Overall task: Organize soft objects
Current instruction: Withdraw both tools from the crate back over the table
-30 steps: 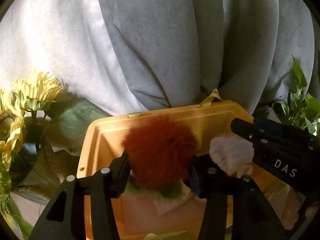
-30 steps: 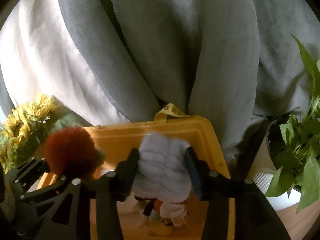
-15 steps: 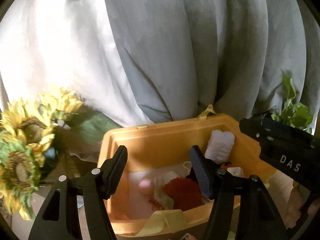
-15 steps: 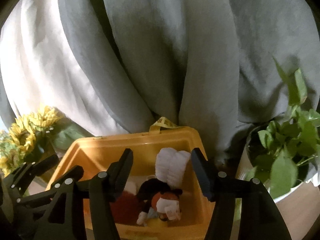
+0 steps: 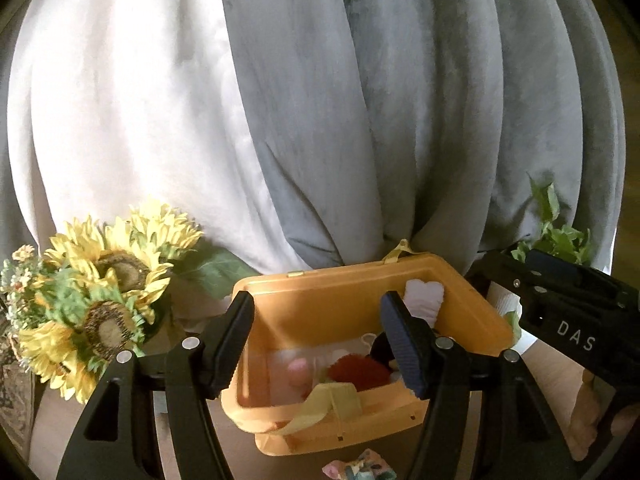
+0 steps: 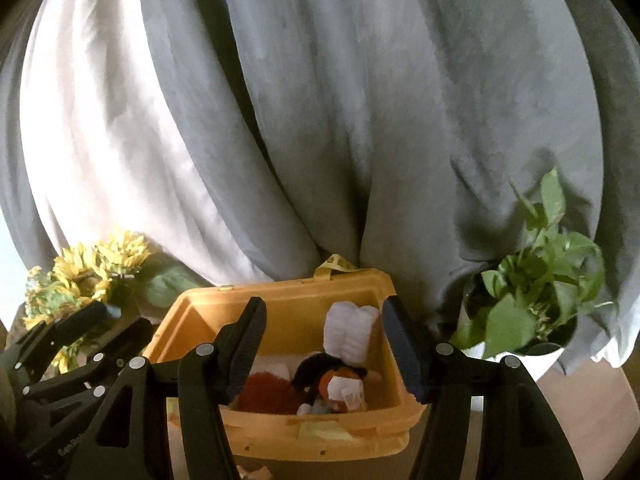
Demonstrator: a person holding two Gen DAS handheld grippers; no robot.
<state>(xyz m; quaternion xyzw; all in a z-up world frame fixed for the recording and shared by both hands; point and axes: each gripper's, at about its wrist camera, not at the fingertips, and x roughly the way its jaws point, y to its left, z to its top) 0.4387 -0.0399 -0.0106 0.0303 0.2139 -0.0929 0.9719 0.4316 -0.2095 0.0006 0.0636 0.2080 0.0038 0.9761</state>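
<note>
Two grippers hang empty in front of the yellow bin (image 5: 472, 300), both with jaws spread wide and nothing between them. Our left gripper (image 5: 316, 340) sits over the bin's near left side; our right gripper (image 6: 324, 344) frames its middle. The soft things lie inside the bin: a red pom-pom (image 6: 268, 394) low on the floor, a white knit piece (image 6: 350, 334) propped upright against the back wall, and a black-and-orange plush (image 6: 332, 376) lying between them. A pink ball (image 5: 298, 370) rests on a pale cloth toward the left. We judge the bin to be the collecting place, so these pieces look sorted already. The knit piece probably leans on the wall because the plush props its base.

One small patterned item (image 5: 360, 470) still lies on the worktop just before the bin, partly cut off at the left view's lower edge; we cannot tell what it is. Wide jaws suit a bulky, squashy pick, which is likely next. Sunflowers (image 5: 100, 300) stand left of the bin and a potted plant (image 6: 532, 300) right, both near enough to snag on a careless swing. A grey curtain (image 6: 320, 120) hangs behind.
</note>
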